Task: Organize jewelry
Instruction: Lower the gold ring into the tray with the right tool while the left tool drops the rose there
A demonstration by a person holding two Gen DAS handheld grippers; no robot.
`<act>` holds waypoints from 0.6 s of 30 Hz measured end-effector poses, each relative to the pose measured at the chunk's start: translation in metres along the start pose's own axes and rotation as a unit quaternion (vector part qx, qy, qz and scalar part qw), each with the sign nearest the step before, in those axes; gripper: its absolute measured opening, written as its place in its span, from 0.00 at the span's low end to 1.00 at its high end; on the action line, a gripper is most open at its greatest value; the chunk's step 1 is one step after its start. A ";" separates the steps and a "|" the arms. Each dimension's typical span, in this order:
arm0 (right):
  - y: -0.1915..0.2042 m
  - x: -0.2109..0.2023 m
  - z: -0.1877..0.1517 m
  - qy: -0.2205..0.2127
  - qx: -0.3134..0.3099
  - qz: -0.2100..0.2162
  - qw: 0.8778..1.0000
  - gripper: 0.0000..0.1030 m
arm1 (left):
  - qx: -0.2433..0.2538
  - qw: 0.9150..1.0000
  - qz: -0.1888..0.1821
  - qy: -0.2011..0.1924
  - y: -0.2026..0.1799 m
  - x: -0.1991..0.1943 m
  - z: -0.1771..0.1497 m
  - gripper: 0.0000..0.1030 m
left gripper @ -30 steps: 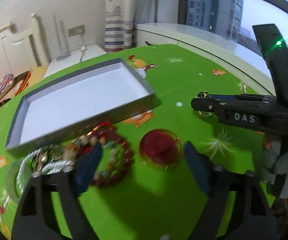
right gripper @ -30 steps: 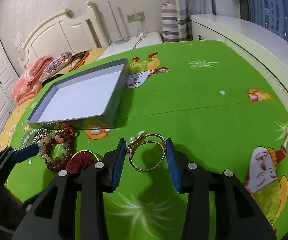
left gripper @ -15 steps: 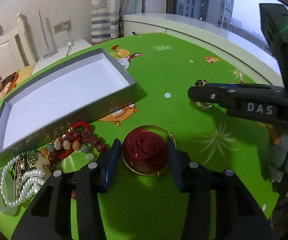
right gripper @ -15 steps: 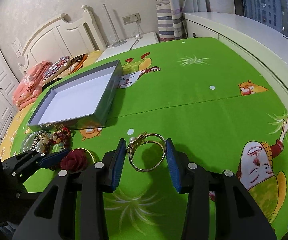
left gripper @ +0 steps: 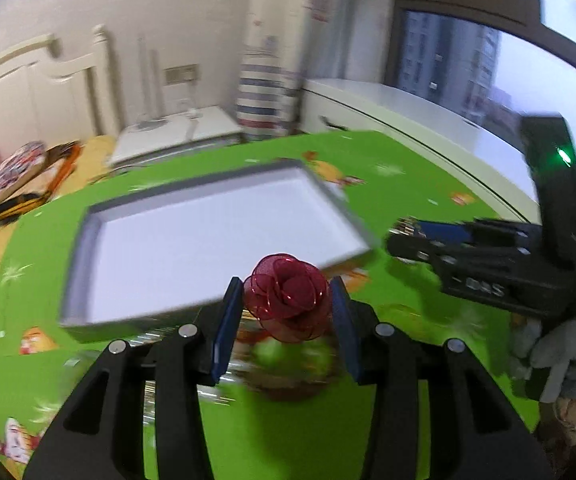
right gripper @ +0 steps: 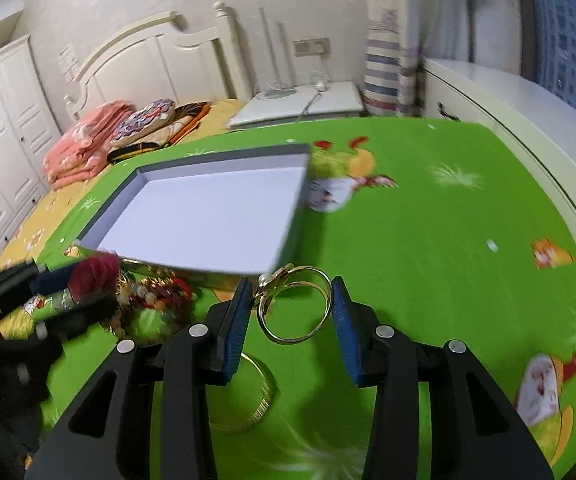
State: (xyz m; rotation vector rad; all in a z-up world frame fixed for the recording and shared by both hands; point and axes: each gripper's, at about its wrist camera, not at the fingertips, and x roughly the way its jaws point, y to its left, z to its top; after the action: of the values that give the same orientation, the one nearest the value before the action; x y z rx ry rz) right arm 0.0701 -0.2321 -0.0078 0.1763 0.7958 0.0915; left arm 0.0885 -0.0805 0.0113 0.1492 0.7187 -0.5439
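Note:
My left gripper (left gripper: 286, 314) is shut on a dark red fabric rose (left gripper: 286, 298) and holds it raised, in front of the near edge of the grey box with a white floor (left gripper: 216, 236). My right gripper (right gripper: 292, 314) is shut on a gold bangle with a pearl charm (right gripper: 293, 308), held above the green cloth just right of the box's near corner (right gripper: 208, 216). In the right wrist view the left gripper (right gripper: 68, 284) carries the rose (right gripper: 94, 274) at the left. A heap of bead bracelets (right gripper: 156, 298) lies before the box.
A gold ring-shaped base (right gripper: 256, 396) lies on the green cartoon tablecloth (right gripper: 427, 264) under my right gripper. Blurred pearls and beads (left gripper: 272, 364) lie below the left gripper. A bed (right gripper: 100, 136) and nightstand (right gripper: 299, 100) stand beyond the table; a window ledge (left gripper: 427, 120) runs along the right.
My left gripper closed on the red rose and lifted it off its gold base toward the box. My right gripper lifted a little with the gold bangle, still shut.

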 end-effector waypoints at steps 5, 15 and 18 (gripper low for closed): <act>0.020 0.018 0.020 0.000 -0.024 0.009 1.000 0.39 | -0.040 0.998 0.040 0.011 0.057 0.007 0.014 0.42; 0.033 0.063 0.039 0.042 -0.031 0.006 0.999 0.39 | -0.085 0.990 0.098 0.056 0.117 0.040 0.016 0.42; 0.037 0.071 0.036 0.049 -0.038 0.003 0.998 0.39 | -0.082 0.989 0.105 0.068 0.121 0.050 0.011 0.42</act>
State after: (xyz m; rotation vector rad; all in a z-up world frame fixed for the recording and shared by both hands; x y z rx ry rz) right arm 0.1449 -0.1894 -0.0259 0.1034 0.8887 0.1375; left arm 0.1894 -0.0020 -0.0202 0.1068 0.8657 -0.2734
